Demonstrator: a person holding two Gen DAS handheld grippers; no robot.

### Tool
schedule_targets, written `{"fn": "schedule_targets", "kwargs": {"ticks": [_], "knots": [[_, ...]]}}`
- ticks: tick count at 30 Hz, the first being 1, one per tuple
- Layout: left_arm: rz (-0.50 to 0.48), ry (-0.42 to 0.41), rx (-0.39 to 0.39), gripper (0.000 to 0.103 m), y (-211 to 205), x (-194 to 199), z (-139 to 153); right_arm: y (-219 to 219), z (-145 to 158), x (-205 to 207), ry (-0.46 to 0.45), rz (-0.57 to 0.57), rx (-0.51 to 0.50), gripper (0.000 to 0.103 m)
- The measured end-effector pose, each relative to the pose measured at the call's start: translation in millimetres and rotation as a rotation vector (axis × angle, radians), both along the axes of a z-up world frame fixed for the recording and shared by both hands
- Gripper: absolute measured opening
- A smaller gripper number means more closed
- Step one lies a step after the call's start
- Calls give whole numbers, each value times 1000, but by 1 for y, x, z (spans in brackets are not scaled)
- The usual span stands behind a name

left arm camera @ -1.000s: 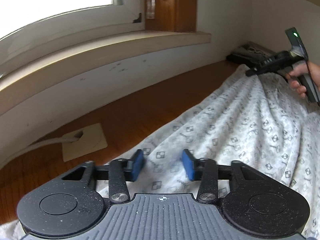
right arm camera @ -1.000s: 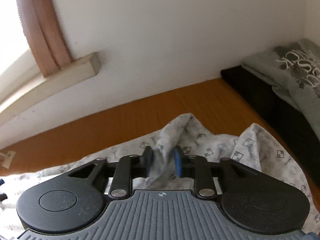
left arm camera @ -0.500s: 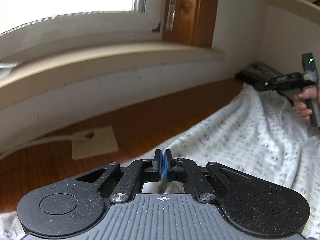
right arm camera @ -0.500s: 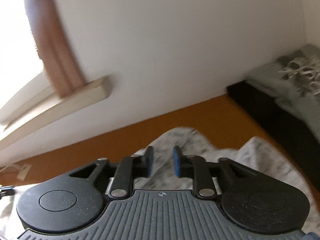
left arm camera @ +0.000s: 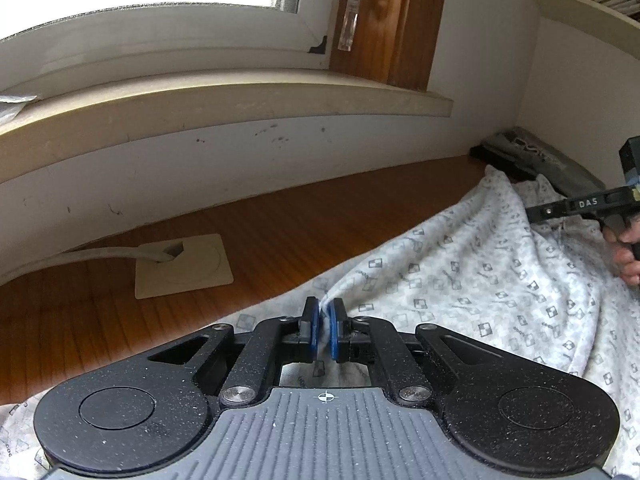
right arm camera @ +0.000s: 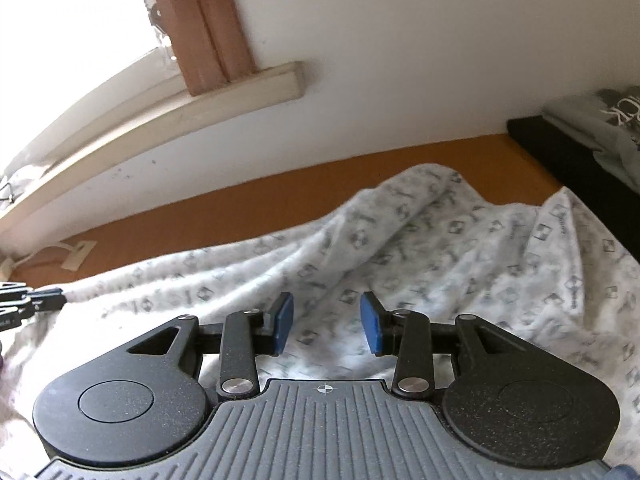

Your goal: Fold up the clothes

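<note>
While my left gripper [left arm camera: 325,330] pinches the patterned garment [left arm camera: 472,280], the right one lets it lie.
From my left wrist, the blue pads clamp a fold just right of the floor outlet plate [left arm camera: 182,266]; from my right wrist, the right gripper [right arm camera: 326,328] hangs part-open over the cloth, gripping nothing, far right of that plate.

Patterned garment [left arm camera: 480,280] cut off at right edge, hand [left arm camera: 628,252] partly out of frame

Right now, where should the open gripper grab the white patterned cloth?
Probably the raised ridge of the white patterned cloth, coming from above and ahead of the right gripper. That fold stands up, so its open pads could close across it.
</note>
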State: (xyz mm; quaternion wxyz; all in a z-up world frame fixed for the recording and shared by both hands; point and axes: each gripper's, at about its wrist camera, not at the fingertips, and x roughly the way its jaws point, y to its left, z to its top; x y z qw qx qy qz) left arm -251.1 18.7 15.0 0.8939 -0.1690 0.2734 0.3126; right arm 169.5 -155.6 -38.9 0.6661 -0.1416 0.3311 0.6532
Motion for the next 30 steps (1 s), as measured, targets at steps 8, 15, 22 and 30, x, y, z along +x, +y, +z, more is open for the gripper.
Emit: {"fn": "schedule_targets", "kwargs": {"ticks": [8,15,22,30], "knots": [[-1,-6,-6,5,-1,-1,1,19,1,-20,-30,-1,-10,38],[0,-8,-8,5,-3,-2,1,10,6,-20,-44,-36,3,3],[-9,-12,-12,12,-3,-2,1,-28,8,16,34,-220,21,1],[-6,-15,-10,12,-3,-2,1,-3,10,-22,29,-58,8,39]]}}
